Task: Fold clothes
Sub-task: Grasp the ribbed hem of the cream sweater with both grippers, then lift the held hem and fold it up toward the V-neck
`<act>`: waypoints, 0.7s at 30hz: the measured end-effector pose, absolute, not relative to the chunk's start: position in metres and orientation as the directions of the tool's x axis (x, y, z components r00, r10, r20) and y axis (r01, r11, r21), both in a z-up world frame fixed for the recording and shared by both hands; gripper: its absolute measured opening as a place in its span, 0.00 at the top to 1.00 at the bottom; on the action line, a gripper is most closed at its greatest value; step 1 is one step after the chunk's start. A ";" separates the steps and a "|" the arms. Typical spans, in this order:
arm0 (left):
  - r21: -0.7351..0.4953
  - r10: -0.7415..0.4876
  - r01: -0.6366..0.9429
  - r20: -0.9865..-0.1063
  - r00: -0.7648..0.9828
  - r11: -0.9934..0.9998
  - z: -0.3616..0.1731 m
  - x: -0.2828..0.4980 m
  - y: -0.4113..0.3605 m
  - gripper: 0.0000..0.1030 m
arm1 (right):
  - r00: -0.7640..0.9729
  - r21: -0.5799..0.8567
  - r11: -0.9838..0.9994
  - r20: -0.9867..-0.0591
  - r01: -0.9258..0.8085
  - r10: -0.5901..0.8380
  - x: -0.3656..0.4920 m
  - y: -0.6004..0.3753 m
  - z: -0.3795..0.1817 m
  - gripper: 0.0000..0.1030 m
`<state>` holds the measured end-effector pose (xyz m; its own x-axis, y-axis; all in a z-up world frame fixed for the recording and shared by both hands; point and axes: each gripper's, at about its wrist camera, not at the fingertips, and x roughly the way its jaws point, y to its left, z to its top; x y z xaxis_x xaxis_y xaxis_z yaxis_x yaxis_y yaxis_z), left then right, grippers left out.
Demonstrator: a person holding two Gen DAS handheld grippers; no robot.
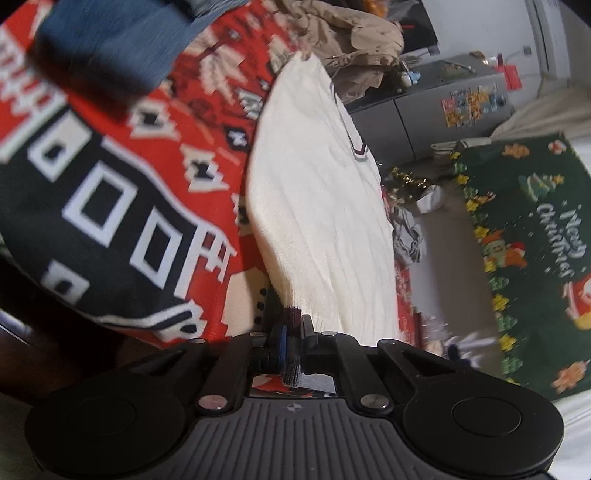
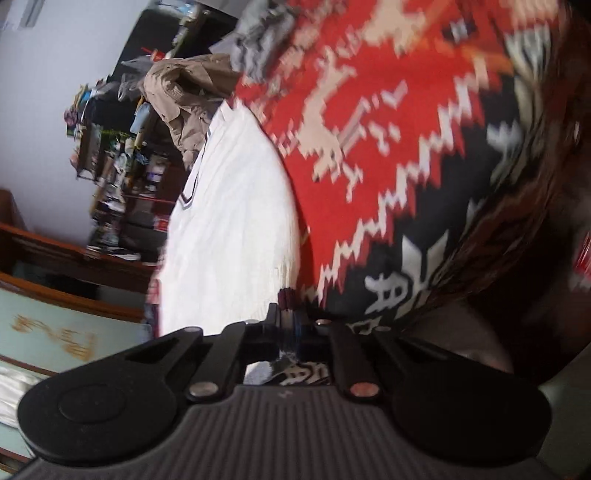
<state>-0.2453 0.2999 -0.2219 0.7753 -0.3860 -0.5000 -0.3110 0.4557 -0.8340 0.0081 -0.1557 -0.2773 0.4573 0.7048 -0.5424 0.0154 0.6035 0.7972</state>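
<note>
A cream knit sweater (image 1: pixel 317 206) with a dark striped hem lies on a red, black and white patterned blanket (image 1: pixel 122 177). My left gripper (image 1: pixel 291 332) is shut on the sweater's dark ribbed hem, which bunches between the jaws. In the right wrist view the same cream sweater (image 2: pixel 229 221) stretches away over the patterned blanket (image 2: pixel 388 129). My right gripper (image 2: pixel 290 314) is shut on the hem at another corner, with striped fabric pinched between its jaws.
A tan jacket (image 1: pixel 351 40) is heaped beyond the sweater's collar. A green Christmas mat (image 1: pixel 528 251) and a grey cabinet (image 1: pixel 443 107) sit to the right. Grey clothing (image 2: pixel 262 33), cluttered shelves (image 2: pixel 110 155) and a wooden frame (image 2: pixel 74 254) show in the right wrist view.
</note>
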 end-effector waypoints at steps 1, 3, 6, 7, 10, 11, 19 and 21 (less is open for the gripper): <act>-0.829 -0.382 -0.310 -0.504 0.775 0.465 -0.220 -0.245 0.299 0.94 | 0.473 0.773 0.634 -0.557 -0.005 0.683 0.004 -0.156 -0.271 0.93; -0.818 -0.378 -0.312 -0.517 0.768 0.484 -0.217 -0.244 0.298 0.94 | 0.485 0.732 0.680 -0.583 -0.034 0.652 0.001 -0.151 -0.263 0.93; -0.780 -0.361 -0.333 -0.562 0.744 0.530 -0.217 -0.238 0.293 0.94 | 0.468 0.717 0.696 -0.602 -0.040 0.647 0.003 -0.142 -0.259 0.93; -0.769 -0.349 -0.340 -0.573 0.741 0.541 -0.214 -0.238 0.291 0.94 | 0.471 0.699 0.714 -0.615 -0.046 0.632 -0.001 -0.144 -0.256 0.93; -0.731 -0.307 -0.344 -0.596 0.742 0.589 -0.197 -0.245 0.286 0.94 | 0.487 0.642 0.764 -0.649 -0.062 0.584 -0.017 -0.149 -0.242 0.94; -0.727 -0.300 -0.341 -0.595 0.746 0.595 -0.190 -0.249 0.286 0.95 | 0.497 0.635 0.770 -0.647 -0.069 0.578 -0.023 -0.152 -0.236 0.94; -0.735 -0.309 -0.376 -0.610 0.730 0.564 -0.160 -0.287 0.279 0.95 | 0.529 0.663 0.746 -0.612 -0.062 0.588 -0.077 -0.200 -0.196 0.95; -0.747 -0.323 -0.388 -0.610 0.724 0.540 -0.159 -0.300 0.275 0.95 | 0.529 0.688 0.725 -0.605 -0.027 0.595 -0.093 -0.217 -0.193 0.95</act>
<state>-0.3002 0.2753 -0.1593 0.7240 -0.3226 -0.6097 -0.3883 0.5400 -0.7467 -0.0933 -0.2165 -0.1930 0.5289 0.5947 -0.6055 -0.0271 0.7249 0.6883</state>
